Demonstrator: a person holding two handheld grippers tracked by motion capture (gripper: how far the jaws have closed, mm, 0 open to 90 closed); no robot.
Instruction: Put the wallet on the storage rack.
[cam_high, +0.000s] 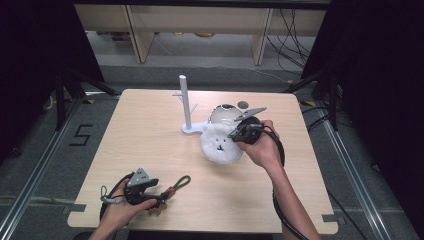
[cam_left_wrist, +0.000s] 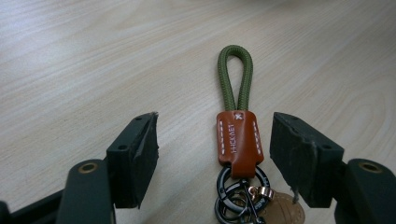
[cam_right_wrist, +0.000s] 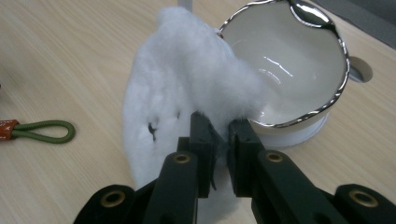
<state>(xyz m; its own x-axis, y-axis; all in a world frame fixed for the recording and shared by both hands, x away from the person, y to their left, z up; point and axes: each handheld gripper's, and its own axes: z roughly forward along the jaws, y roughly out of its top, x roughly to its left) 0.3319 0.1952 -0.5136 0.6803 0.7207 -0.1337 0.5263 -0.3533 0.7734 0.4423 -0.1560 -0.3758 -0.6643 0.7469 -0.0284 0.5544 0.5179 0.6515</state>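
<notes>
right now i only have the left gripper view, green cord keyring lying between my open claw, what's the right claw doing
observer: The right claw is shut on the edge of a white fluffy plush toy.
operator: anything close to it
observer: A white glazed bowl with a silver rim sits just behind the toy.
operator: what else is out there
observer: A white plastic peg stand stands upright, left of the bowl in the high view.

Black fingers (cam_left_wrist: 135, 158) — brass-ringed screw holes
</notes>
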